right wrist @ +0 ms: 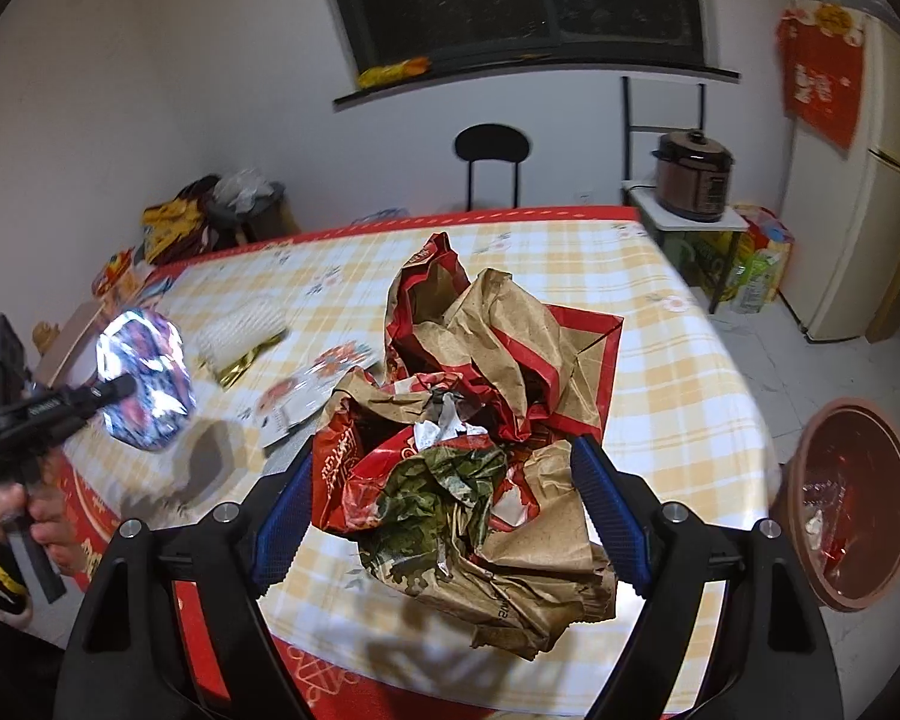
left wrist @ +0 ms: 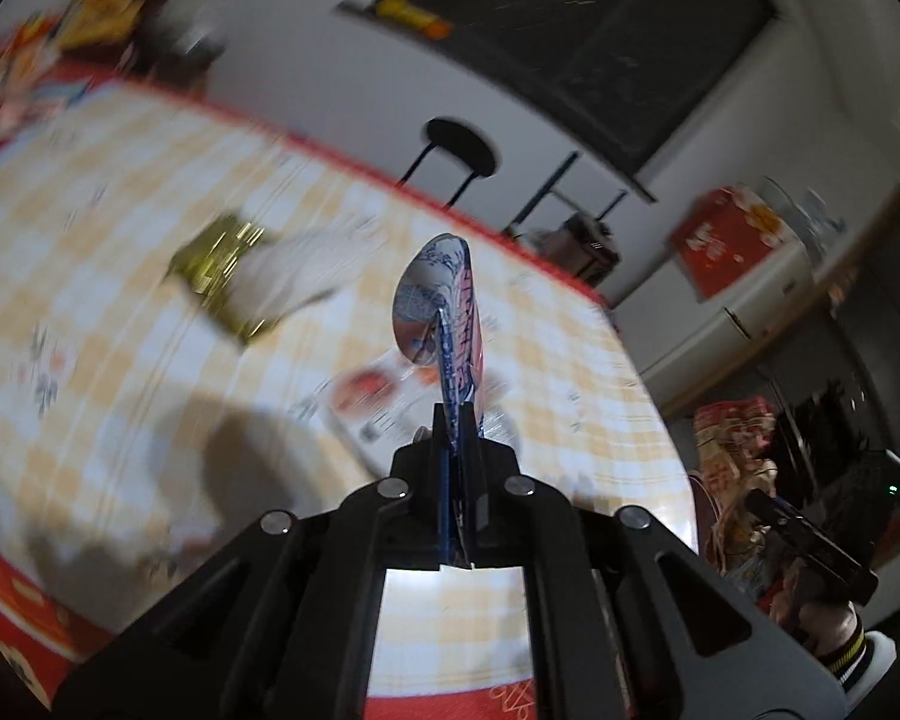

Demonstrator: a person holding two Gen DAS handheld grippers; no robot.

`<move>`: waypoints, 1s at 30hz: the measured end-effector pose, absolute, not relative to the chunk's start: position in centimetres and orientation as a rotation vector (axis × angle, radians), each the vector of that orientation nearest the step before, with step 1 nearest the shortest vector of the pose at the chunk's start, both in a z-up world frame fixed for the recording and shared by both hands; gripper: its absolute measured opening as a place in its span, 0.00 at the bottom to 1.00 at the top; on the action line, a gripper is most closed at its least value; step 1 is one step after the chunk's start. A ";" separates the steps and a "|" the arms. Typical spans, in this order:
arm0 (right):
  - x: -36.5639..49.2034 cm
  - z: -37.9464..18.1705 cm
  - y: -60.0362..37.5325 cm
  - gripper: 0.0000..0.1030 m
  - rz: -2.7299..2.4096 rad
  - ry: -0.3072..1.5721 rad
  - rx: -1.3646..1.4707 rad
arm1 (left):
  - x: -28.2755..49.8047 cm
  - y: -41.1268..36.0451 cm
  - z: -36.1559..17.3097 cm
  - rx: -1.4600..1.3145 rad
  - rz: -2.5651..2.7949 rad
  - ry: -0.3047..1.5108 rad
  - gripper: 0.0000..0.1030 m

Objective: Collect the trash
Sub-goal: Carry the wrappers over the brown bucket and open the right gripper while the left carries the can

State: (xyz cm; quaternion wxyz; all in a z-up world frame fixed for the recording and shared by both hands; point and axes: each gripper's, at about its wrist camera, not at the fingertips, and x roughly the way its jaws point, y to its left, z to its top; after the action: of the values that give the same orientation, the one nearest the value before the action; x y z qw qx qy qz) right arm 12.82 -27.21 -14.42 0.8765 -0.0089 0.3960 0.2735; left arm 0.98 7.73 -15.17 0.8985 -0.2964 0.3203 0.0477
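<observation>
Foil, a round printed lid (left wrist: 444, 312), is pinched edge-on in the left gripper (left wrist: 457, 420), lifted above the checked tablecloth's (right wrist: 660, 324) left edge. The right gripper (right wrist: 450, 510) gapes wide around crumpled brown-and-red paper bags (right wrist: 498, 420) near the front edge. Next, I judge: carry to the brown bin (right wrist: 852, 498) (writing unreadable).

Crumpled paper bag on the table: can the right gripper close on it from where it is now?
Probably yes. The right gripper is open, with its blue pads either side of the crumpled paper bag, and nothing lies between them. The left gripper, shut on a foil lid, is well off to the side.
</observation>
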 end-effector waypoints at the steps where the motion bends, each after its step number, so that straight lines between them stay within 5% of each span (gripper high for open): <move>1: 12.9 -14.4 -28.4 0.78 0.550 0.820 -0.007 | 1.0 7.4 -14.5 -0.601 0.089 0.655 0.07; 16: 18.4 -16.6 -51.7 0.78 0.182 0.807 0.123 | 9.6 -7.2 -9.5 -0.485 -0.097 0.612 0.07; 30: 23.2 -19.1 -60.7 0.90 0.090 0.830 0.110 | 15.9 -19.9 -10.2 -0.396 -0.226 0.672 0.07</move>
State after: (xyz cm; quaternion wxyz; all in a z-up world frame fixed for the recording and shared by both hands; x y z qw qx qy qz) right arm 23.16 -60.68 -19.07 0.9127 0.0535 0.4029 0.0435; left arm 15.91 -19.89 -10.25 0.9187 -0.1926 0.3268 -0.1097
